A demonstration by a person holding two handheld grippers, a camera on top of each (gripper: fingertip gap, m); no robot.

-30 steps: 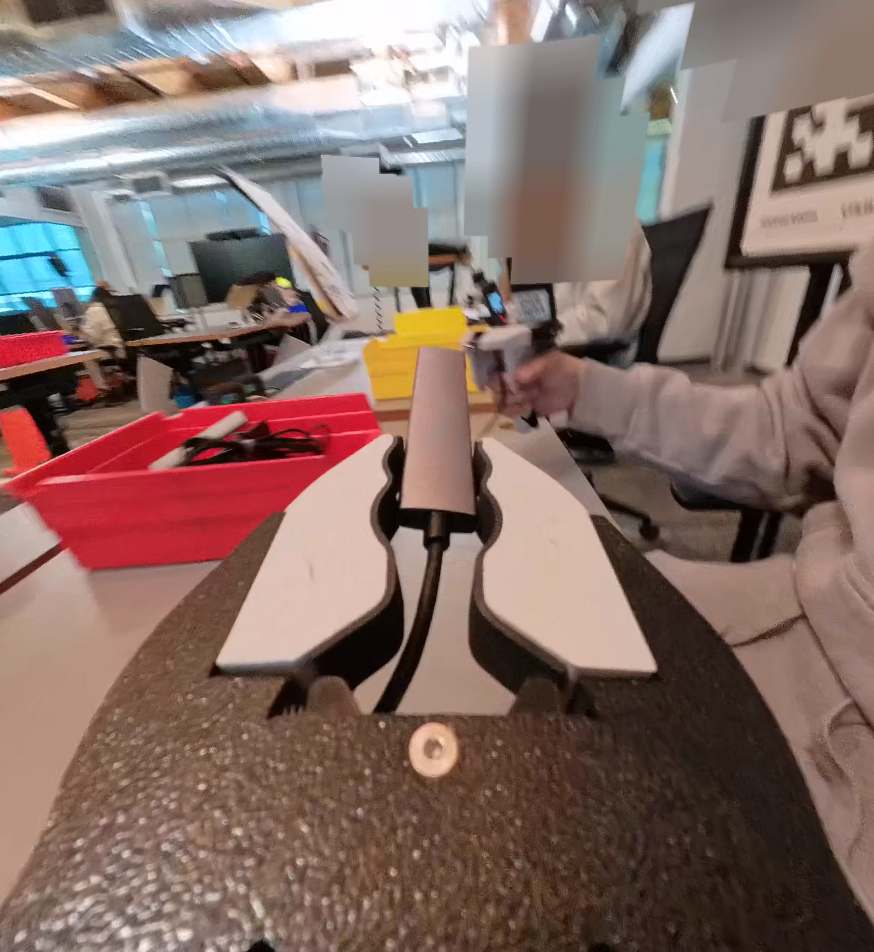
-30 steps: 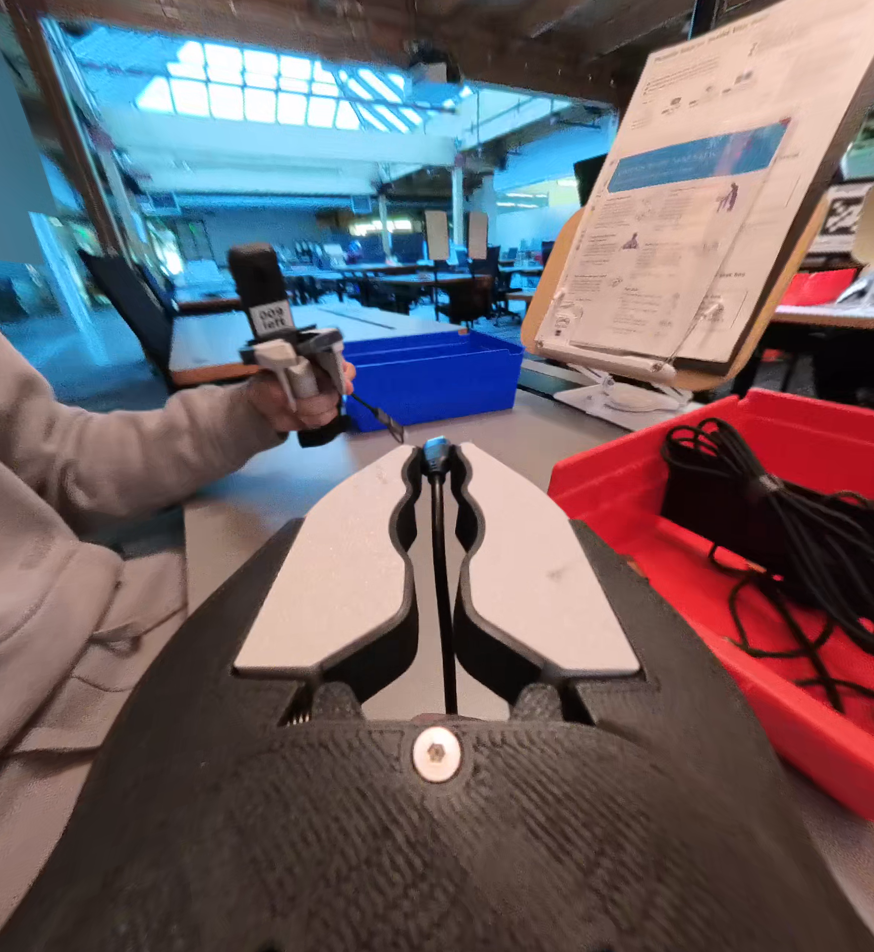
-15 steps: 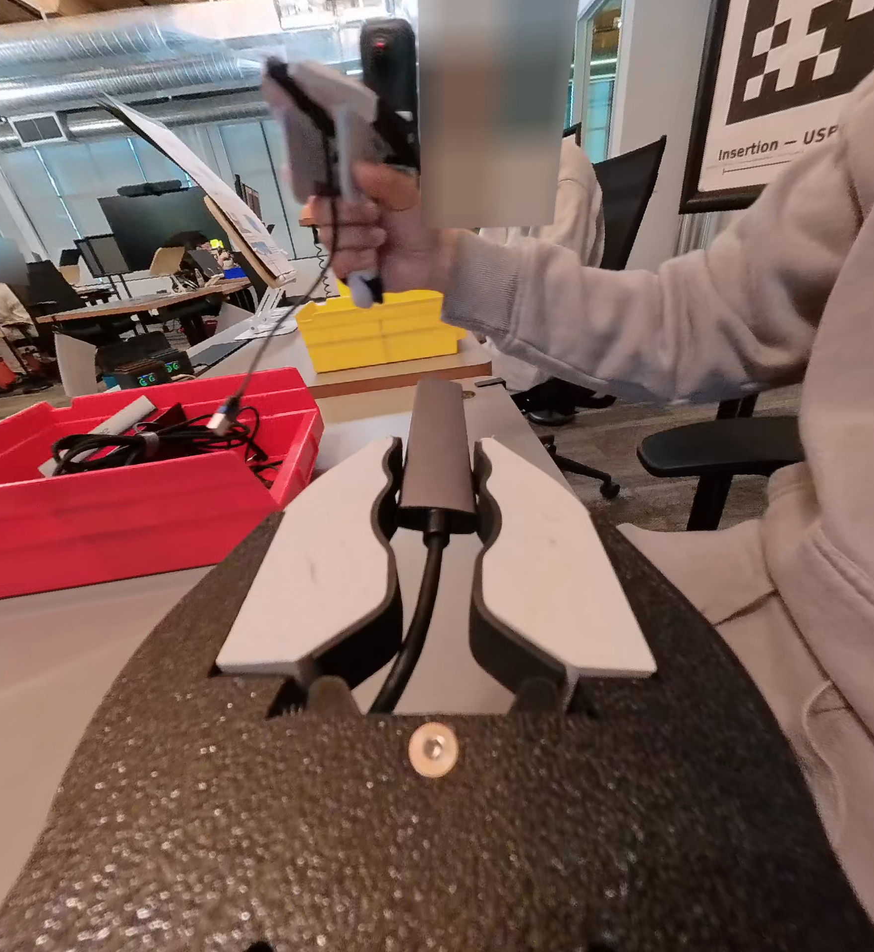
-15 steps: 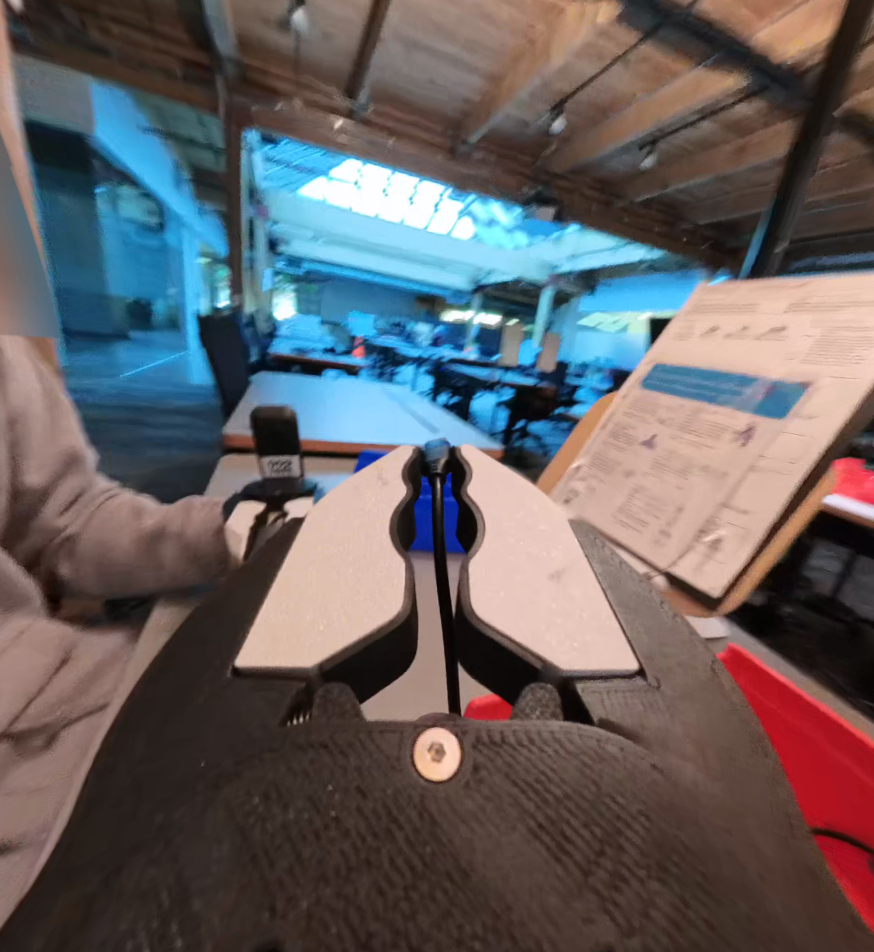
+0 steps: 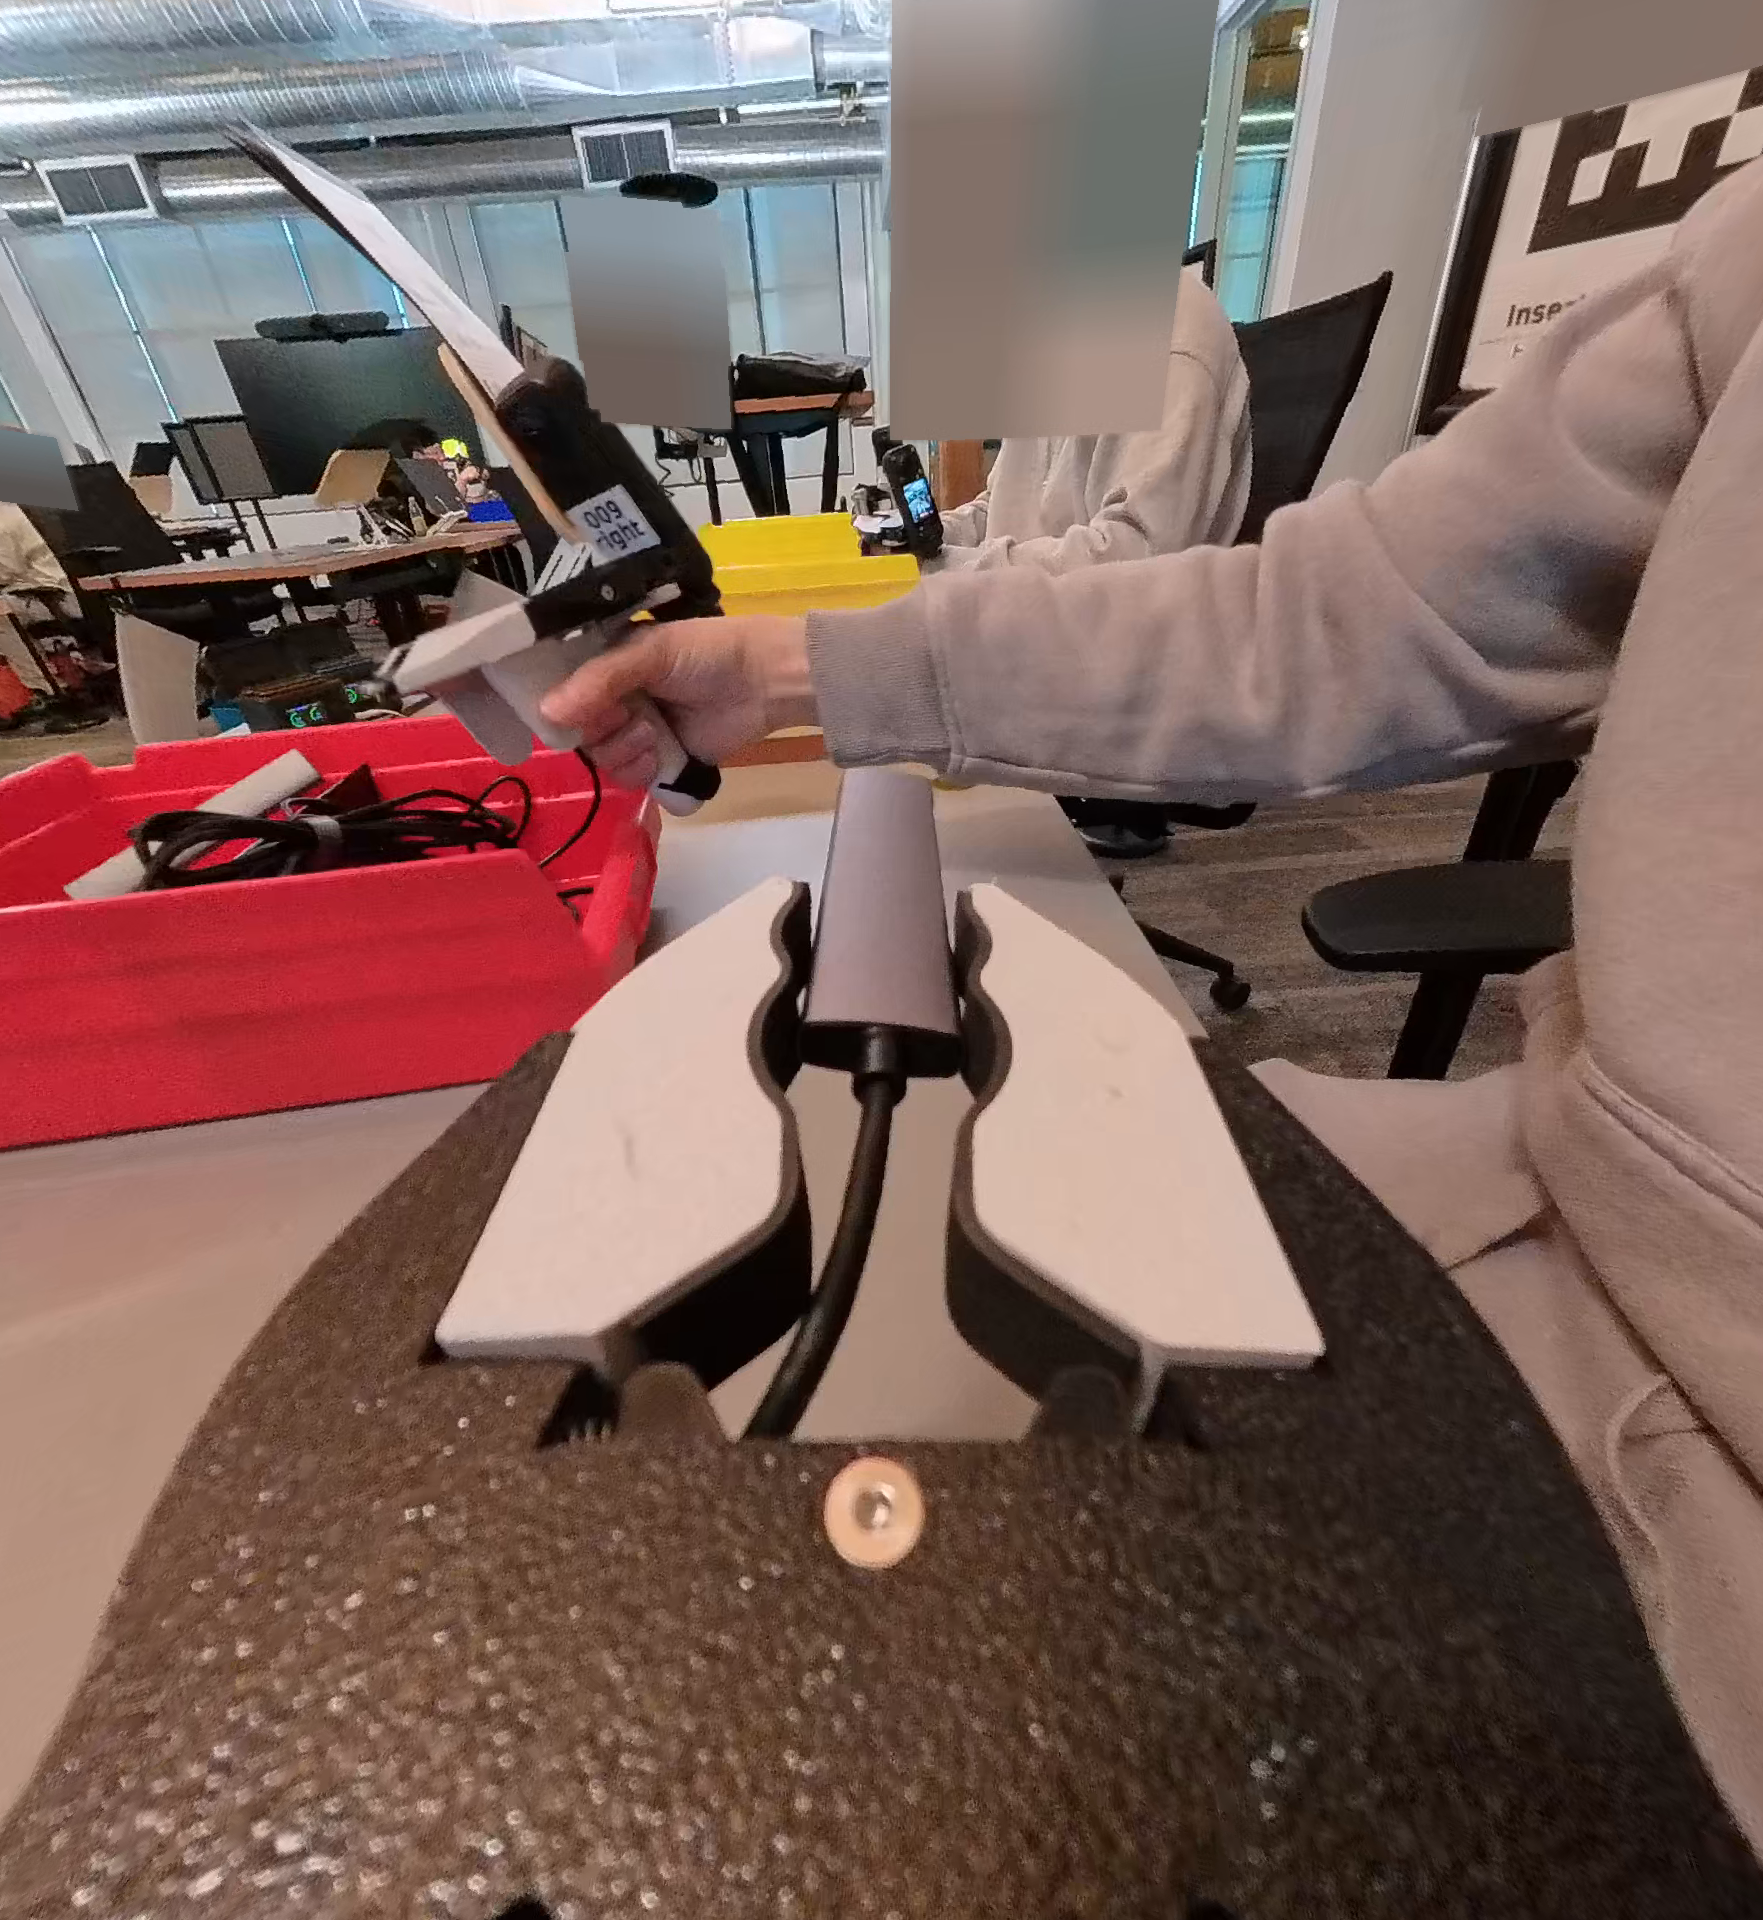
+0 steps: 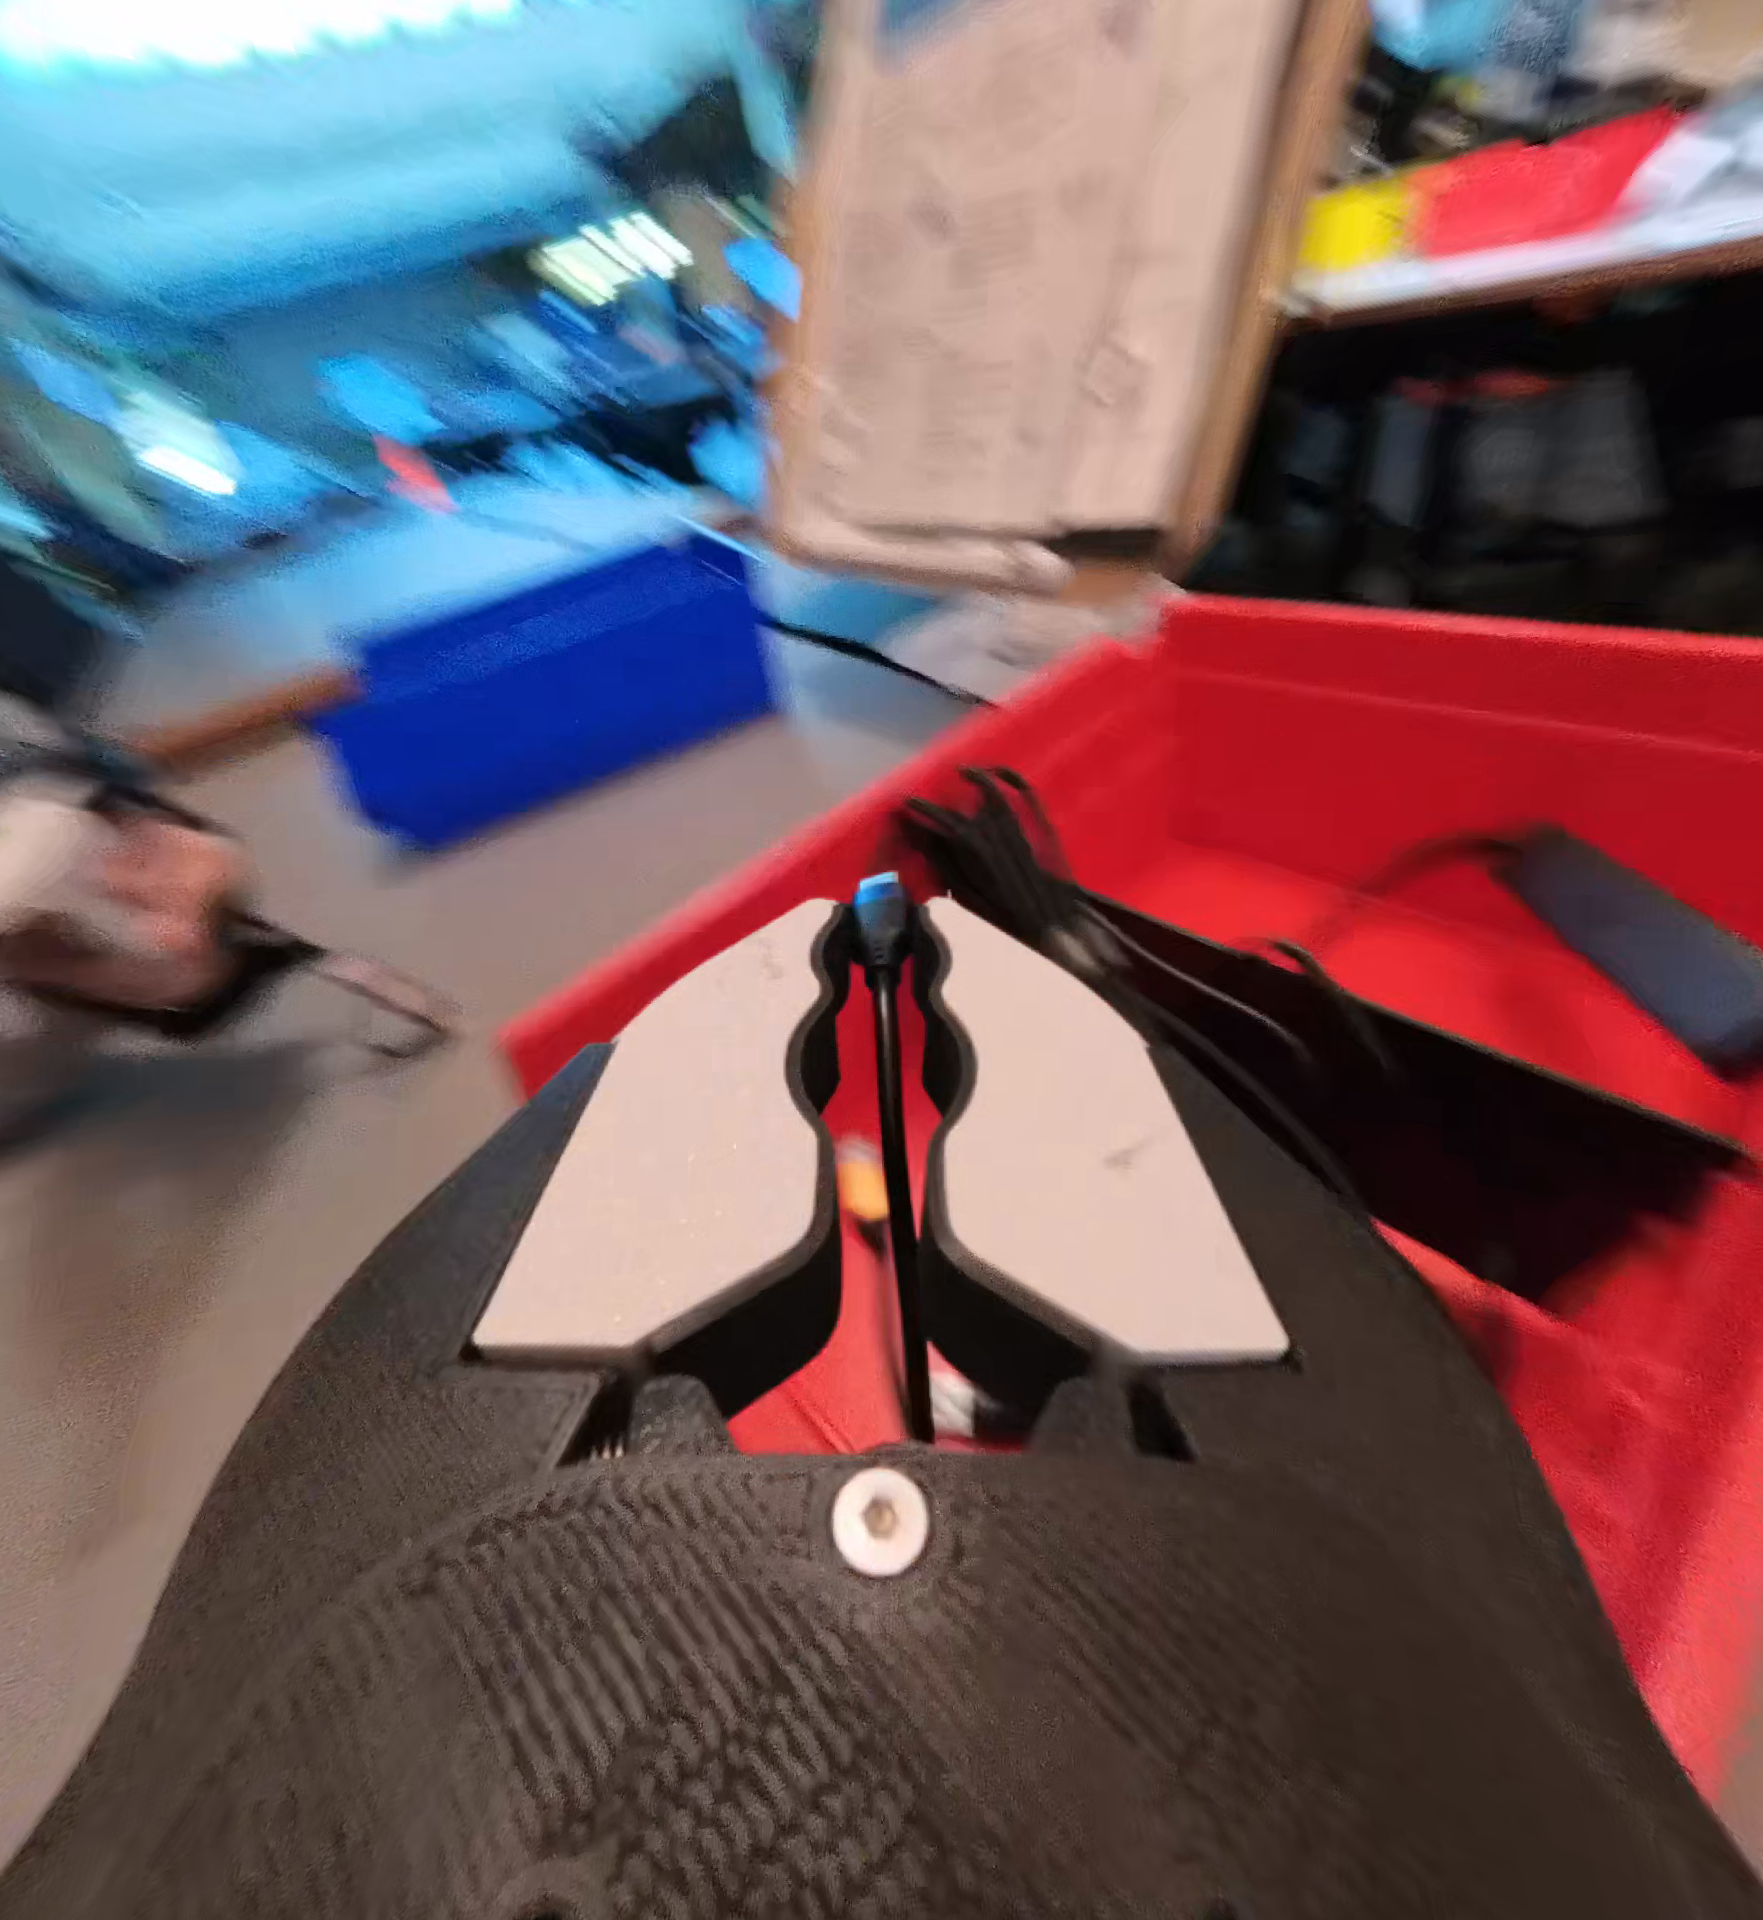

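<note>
My left gripper (image 5: pixel 879 914) is shut on a grey bar-shaped hub (image 5: pixel 879 904) whose black cord (image 5: pixel 835 1247) runs back between the fingers. It is held above the grey table edge. My right gripper (image 6: pixel 882 914) is shut on a thin black cable with a blue-tipped plug (image 6: pixel 877 899) and hovers over the near corner of the red bin (image 6: pixel 1479 748). In the left wrist view the right gripper (image 5: pixel 389 681) is held in a hand above the red bin (image 5: pixel 233 987). The right wrist view is blurred by motion.
The red bin holds a coiled black cable bundle (image 5: pixel 326 831), a dark flat bar (image 6: pixel 1656 951) and a grey bar (image 5: pixel 202 821). A blue bin (image 6: pixel 544 686) and a tilted document stand (image 6: pixel 1033 270) stand behind. Yellow bins (image 5: pixel 804 566), chairs and a person's sleeve (image 5: pixel 1272 623) are at right.
The right gripper came down from high in the air and swung over the red bin with its cable. The left gripper kept its hold on the hub and moved little.
</note>
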